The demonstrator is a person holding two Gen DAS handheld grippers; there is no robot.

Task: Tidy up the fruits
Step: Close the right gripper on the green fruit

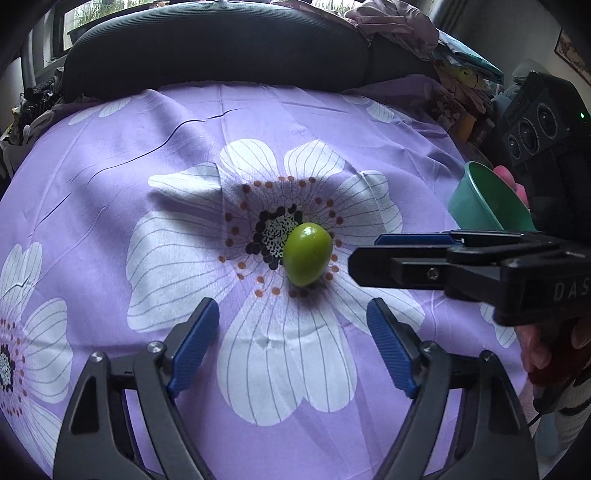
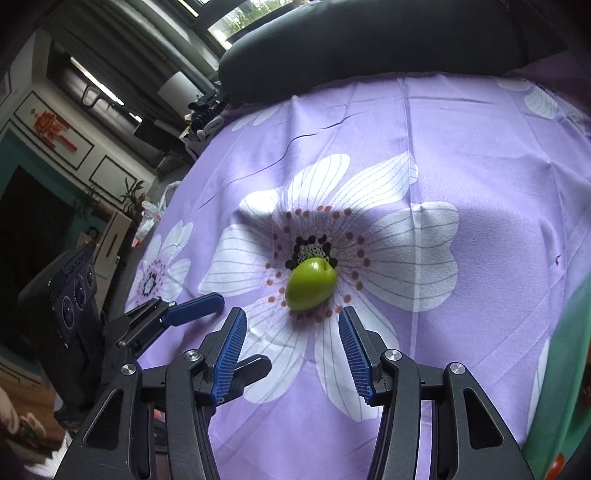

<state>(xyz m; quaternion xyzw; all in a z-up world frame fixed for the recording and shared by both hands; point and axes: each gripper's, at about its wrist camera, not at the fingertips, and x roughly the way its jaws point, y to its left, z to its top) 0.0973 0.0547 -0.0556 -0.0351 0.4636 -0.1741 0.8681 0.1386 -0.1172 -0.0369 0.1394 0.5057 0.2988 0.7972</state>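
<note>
A small green oval fruit (image 1: 306, 254) lies on the purple flowered cloth (image 1: 129, 155), at the dark centre of a big white flower. My left gripper (image 1: 293, 314) is open and empty, its blue pads just short of the fruit. My right gripper (image 2: 291, 321) is open and empty too, with the fruit (image 2: 311, 284) just ahead of its fingertips. The right gripper also shows in the left wrist view (image 1: 373, 254), coming in from the right beside the fruit. The left gripper shows in the right wrist view (image 2: 221, 328) at the lower left.
A teal green bowl (image 1: 487, 199) stands at the right edge of the cloth, behind the right gripper; its rim fills the right border of the right wrist view (image 2: 565, 369). A dark padded chair back (image 1: 214, 44) lies behind the cloth. Crumpled clothes (image 1: 413, 33) pile at the back right.
</note>
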